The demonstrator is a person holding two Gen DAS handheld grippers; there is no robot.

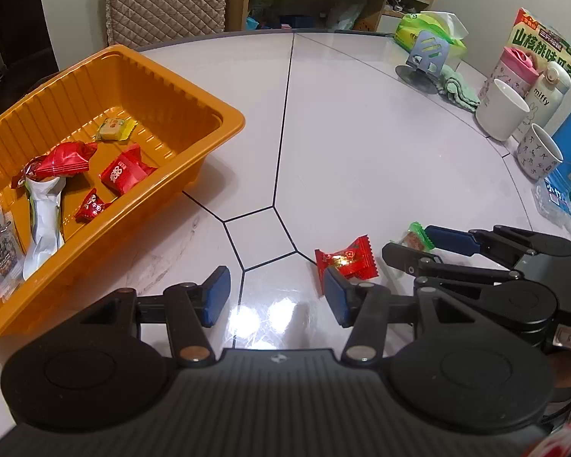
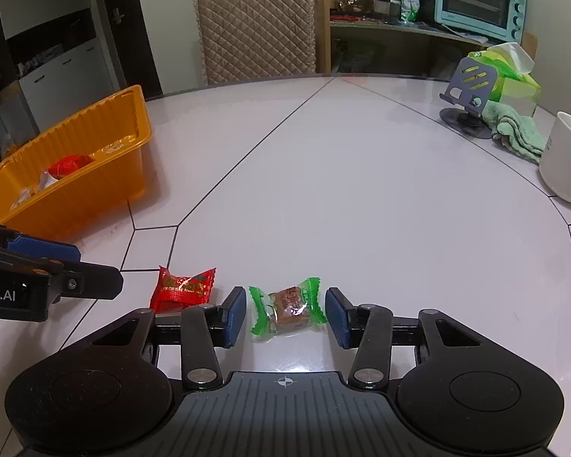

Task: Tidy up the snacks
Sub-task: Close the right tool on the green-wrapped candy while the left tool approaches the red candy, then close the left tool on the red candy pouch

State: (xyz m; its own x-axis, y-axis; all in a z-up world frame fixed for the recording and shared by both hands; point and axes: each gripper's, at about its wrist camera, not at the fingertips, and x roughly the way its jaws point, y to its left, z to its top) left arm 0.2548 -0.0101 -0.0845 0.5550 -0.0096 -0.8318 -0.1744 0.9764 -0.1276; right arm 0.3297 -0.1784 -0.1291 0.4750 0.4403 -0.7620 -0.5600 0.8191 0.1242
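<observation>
Bright overhead light glares on the glossy table (image 1: 361,133); both fisheye views stay sharp, edges bowed and vignetted.

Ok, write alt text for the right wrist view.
The right tongs straddle a green-wrapped candy on the white table, pads not touching it. A red candy lies just left, and an orange tray of snacks sits far left.

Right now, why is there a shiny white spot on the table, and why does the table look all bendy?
Left wrist view: lamp glare shines off the glossy table between the left gripper fingers; the orange tray bulges from the fisheye lens. Right wrist view: a fainter glare patch lies below the green-wrapped candy; the table's seams bow, and the corners go dark.
</observation>
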